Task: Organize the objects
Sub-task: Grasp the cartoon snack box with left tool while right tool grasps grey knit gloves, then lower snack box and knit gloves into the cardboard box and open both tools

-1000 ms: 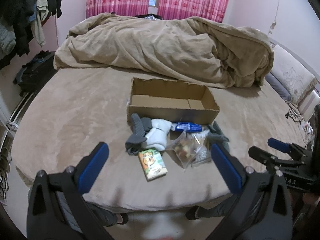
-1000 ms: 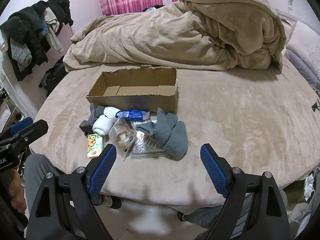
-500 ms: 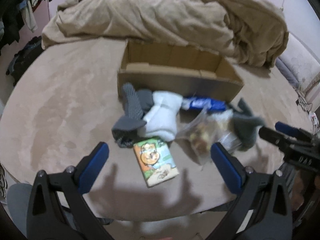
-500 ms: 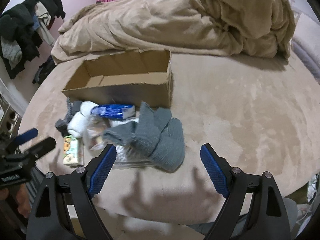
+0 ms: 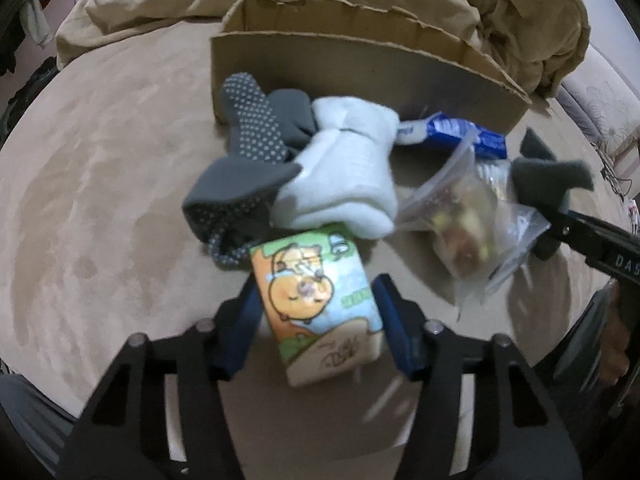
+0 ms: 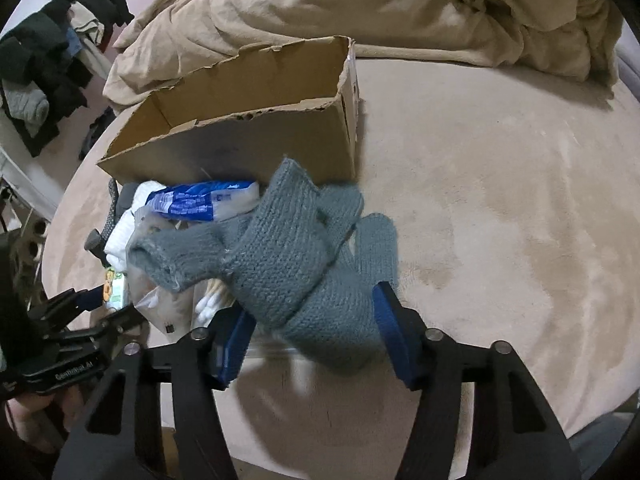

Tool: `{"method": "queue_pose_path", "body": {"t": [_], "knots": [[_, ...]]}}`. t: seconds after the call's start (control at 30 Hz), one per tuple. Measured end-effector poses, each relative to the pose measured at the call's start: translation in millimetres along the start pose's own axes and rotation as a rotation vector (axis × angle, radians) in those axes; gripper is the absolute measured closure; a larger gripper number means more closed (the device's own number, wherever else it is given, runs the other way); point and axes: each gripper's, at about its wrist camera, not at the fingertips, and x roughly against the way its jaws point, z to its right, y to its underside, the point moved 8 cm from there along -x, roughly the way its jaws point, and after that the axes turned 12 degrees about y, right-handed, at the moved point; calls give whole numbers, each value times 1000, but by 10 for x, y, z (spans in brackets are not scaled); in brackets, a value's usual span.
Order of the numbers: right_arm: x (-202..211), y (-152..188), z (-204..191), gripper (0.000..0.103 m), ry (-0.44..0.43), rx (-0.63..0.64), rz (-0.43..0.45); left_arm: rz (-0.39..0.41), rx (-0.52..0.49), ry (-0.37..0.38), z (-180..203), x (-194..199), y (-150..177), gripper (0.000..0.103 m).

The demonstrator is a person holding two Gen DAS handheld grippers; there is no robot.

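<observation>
**Cardboard box waits empty as both grippers close in on the pile**

Cardboard, torn along its rim, forms the open brown box (image 5: pixel 360 68) on the far side of the beige plush bedspread (image 5: pixel 100 168), and no item shows inside it yet. A second ago both tools hung back at the near edge with fingers spread wide; now each has come down onto the pile in front of the box.

The left gripper (image 5: pixel 316 320) has narrowed around the small carton printed with a cartoon hamster (image 5: pixel 316 300), its blue pads just beside or touching the carton's two sides; motion blur hides whether they press firmly. Beyond the carton lie the dark grey dotted sock (image 5: pixel 248 168) and the white rolled sock (image 5: pixel 348 180), with the clear plastic bag of snacks (image 5: pixel 464 224) to the right.

The right gripper (image 6: pixel 316 320) has narrowed likewise around the near end of the grey-blue knitted gloves (image 6: pixel 288 264), which drape over a bag of cotton swabs (image 6: pixel 208 304) near the blue-and-white packet (image 6: pixel 200 200).

Judging from this, the approach is finished and two grasps are forming together, so lifting toward the box looks like the coming step.
</observation>
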Motion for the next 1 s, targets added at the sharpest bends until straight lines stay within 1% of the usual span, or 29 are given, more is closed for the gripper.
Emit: {"method": "queue_pose_path", "body": {"t": [0.03, 0.1, 0.2, 0.33, 0.53, 0.67, 0.8, 0.9, 1.0], "knots": [[18, 0, -11, 49, 1, 7, 9, 5, 9, 7, -8, 32, 4, 52], [70, -6, -2, 58, -13, -1, 18, 13, 21, 20, -21, 89, 13, 55], [164, -14, 39, 62, -12, -9, 38, 27, 20, 28, 27, 233, 44, 56], [355, -6, 77, 62, -6, -8, 74, 51, 13, 36, 108, 447, 34, 56], [681, -18, 72, 62, -5, -2, 122, 102, 18, 62, 249, 888, 40, 56], [903, -103, 8, 62, -11, 3, 153, 161, 1, 80, 371, 1186, -118, 56], [1126, -230, -42, 62, -16, 13, 194, 222, -20, 93, 426, 1377, -351, 56], [1192, -346, -91, 62, -20, 21, 216, 245, -43, 96, 458, 1351, -583, 56], [1159, -509, -142, 62, -24, 31, 233, 262, -57, 113, 469, 1258, -838, 56]]}}
